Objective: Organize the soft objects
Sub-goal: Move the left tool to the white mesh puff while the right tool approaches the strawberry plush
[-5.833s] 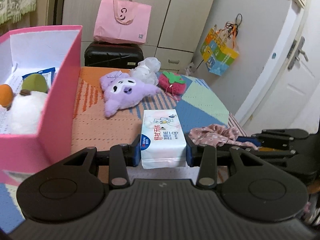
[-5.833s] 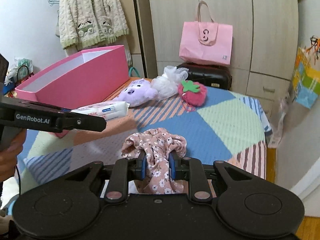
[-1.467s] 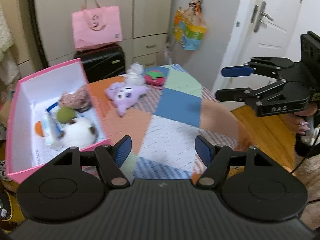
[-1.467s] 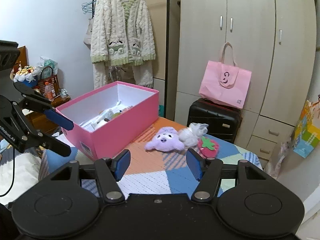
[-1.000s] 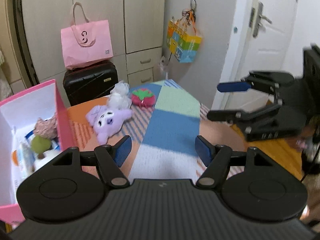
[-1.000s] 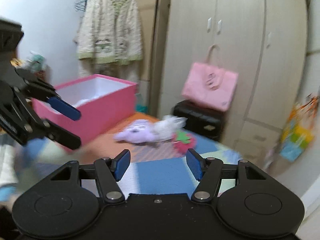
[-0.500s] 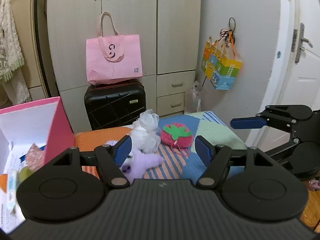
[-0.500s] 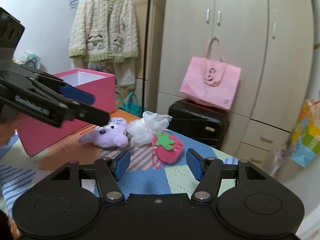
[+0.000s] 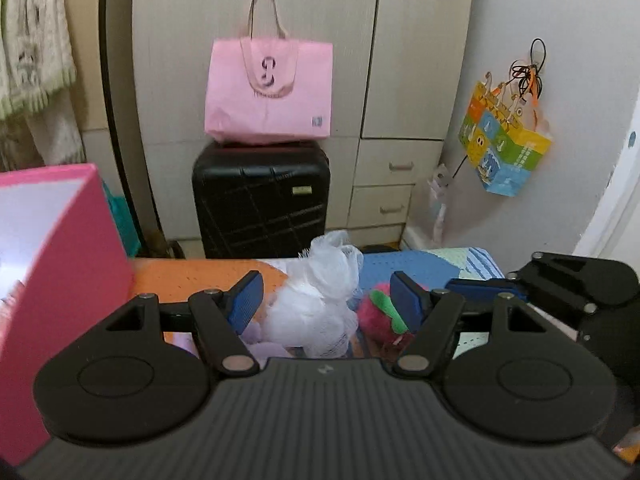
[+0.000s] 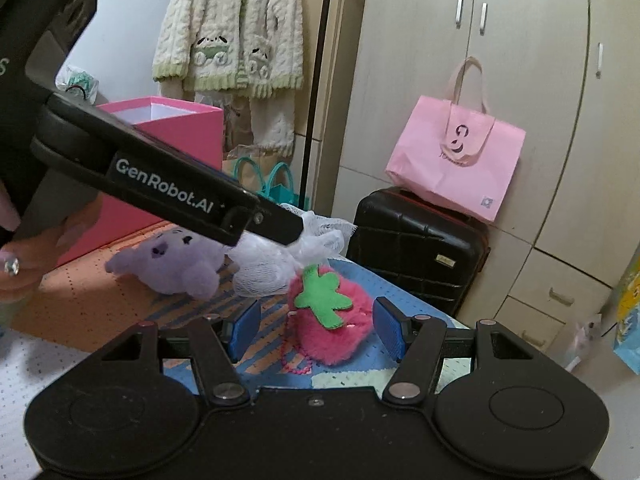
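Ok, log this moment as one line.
stage: approach | left gripper: open, empty, at white mesh pouf | right gripper: open, empty, around strawberry plush, not gripping | purple plush: on bedspread

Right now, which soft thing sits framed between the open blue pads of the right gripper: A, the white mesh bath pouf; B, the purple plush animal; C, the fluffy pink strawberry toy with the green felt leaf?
C: the fluffy pink strawberry toy lies between the right gripper pads, untouched.
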{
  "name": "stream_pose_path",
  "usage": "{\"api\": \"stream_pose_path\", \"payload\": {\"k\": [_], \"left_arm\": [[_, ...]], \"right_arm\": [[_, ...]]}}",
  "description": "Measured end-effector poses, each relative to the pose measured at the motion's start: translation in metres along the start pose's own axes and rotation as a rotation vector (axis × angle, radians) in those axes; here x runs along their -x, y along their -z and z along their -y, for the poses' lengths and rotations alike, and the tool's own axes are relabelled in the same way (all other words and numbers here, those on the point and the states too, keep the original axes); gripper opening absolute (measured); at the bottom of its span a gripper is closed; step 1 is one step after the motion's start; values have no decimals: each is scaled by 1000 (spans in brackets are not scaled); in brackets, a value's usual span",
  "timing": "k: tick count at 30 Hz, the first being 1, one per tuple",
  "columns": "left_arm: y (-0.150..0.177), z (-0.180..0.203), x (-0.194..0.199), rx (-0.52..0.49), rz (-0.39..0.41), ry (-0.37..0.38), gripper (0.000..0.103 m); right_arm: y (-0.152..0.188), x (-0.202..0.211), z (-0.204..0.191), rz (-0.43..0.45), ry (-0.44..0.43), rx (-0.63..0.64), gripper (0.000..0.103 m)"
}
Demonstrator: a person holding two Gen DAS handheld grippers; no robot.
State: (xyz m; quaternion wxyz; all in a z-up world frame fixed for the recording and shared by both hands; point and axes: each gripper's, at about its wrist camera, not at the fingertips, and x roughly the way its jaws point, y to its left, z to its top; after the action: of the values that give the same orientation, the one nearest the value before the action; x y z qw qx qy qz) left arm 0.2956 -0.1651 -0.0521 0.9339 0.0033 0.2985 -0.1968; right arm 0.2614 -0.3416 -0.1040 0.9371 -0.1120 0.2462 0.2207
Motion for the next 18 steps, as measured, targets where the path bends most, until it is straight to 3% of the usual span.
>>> {"api": "stream_pose_path", "payload": {"k": [3, 6, 10, 15, 18], "left_arm": [[0, -1, -10, -5, -5, -13, 68], [1, -3, -21, 14, -27, -17, 68], [7, -10, -32, 57, -43, -16, 66], [15, -11, -38, 45, -69, 7, 48], [16, -14, -40, 70, -82, 31, 42]], "right_arm": [[-2, -10, 3, -17, -17, -16, 68], [-4, -17, 4, -21, -11, -21, 77], [-5, -25, 9, -31, -11, -46, 77], [-3, -34, 15, -63, -28, -96, 77], [1, -39, 20, -121, -61, -158, 72]]}}
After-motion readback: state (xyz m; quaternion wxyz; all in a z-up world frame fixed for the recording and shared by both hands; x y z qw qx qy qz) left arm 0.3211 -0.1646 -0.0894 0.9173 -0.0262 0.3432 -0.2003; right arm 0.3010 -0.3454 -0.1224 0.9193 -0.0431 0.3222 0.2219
